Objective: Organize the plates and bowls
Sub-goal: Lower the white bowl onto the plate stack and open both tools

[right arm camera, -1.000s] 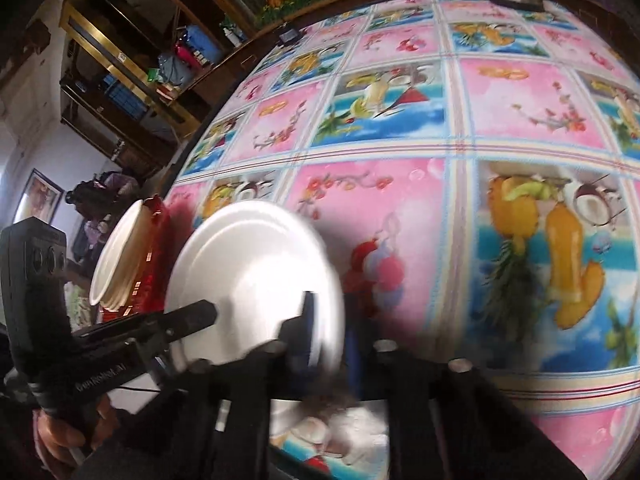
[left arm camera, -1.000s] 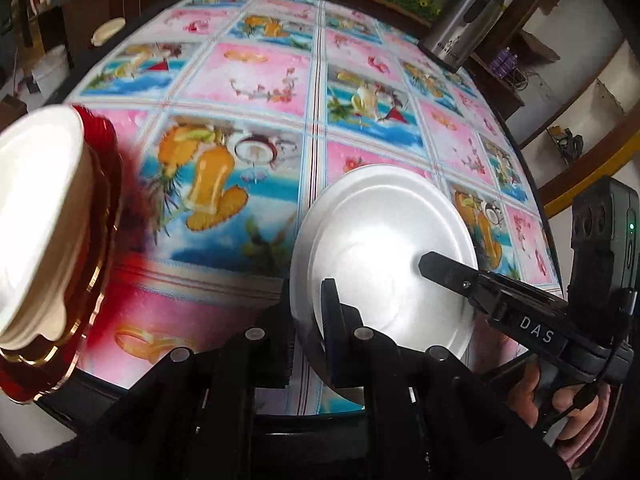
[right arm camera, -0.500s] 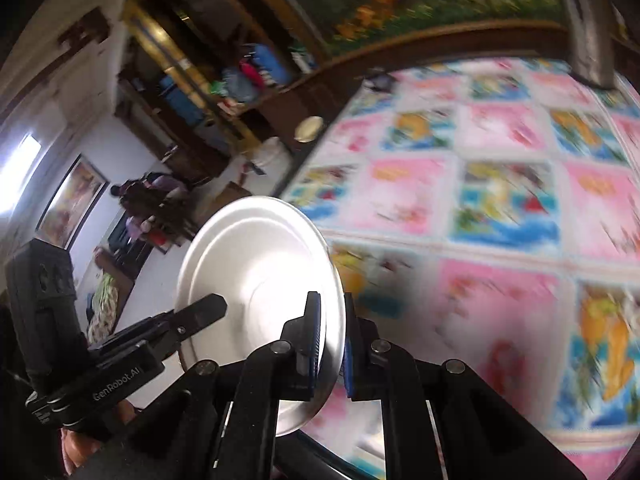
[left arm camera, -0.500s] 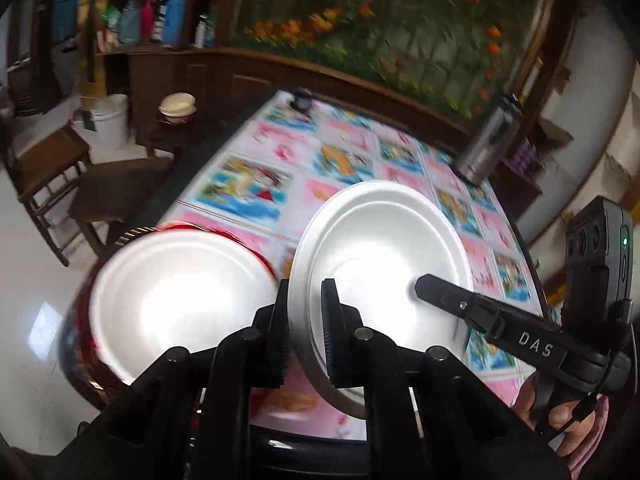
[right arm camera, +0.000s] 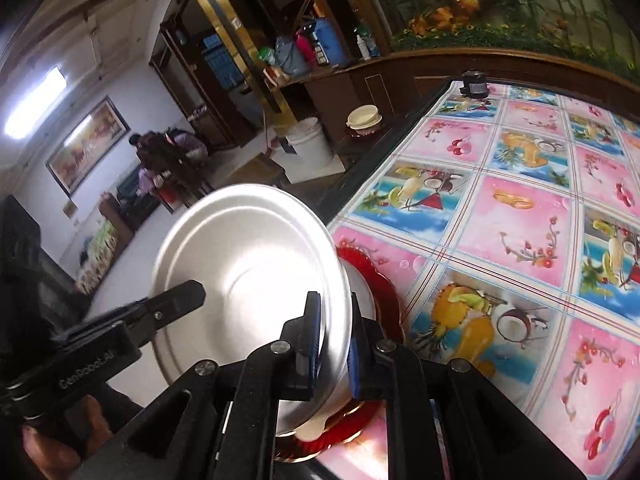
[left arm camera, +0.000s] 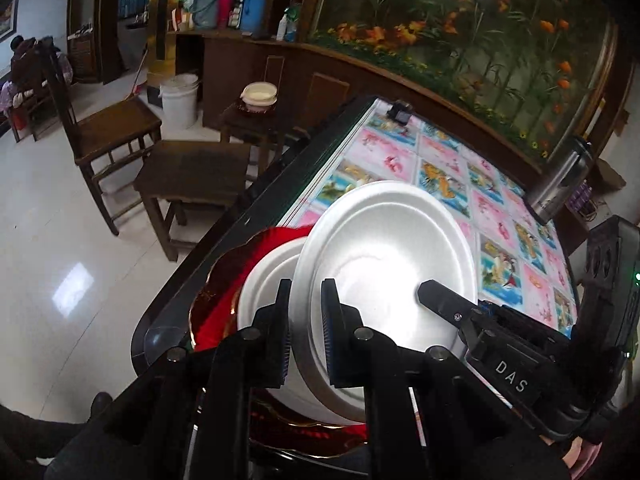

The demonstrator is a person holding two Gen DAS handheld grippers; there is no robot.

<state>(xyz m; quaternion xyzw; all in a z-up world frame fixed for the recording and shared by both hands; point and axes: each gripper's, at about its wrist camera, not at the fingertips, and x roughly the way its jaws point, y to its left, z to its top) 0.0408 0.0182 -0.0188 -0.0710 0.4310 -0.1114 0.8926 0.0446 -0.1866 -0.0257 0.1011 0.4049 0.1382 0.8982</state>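
Note:
A white plate [left arm camera: 384, 264] is held by its rim from two sides. My left gripper [left arm camera: 306, 328] is shut on its near edge, and my right gripper [right arm camera: 332, 340] is shut on the opposite edge. The plate [right arm camera: 248, 276] hangs tilted just above a white dish [left arm camera: 268, 280] that sits on a red plate with a gold rim [left arm camera: 224, 280] at the table's near left corner. The red plate also shows in the right wrist view [right arm camera: 380, 280]. The other gripper's body [left arm camera: 500, 360] reaches in from the right.
The table [right arm camera: 520, 216] has a pink and blue fruit-print cover. A steel thermos [left arm camera: 560, 184] stands at its far right edge and a small dark object [left arm camera: 400, 112] at the far corner. Wooden chairs [left arm camera: 192, 176] and a white bucket [left arm camera: 178, 100] stand left of the table.
Both grippers have carried the white plate left from the table's middle to above the white dish on the red plate. Both stay shut on its rim.

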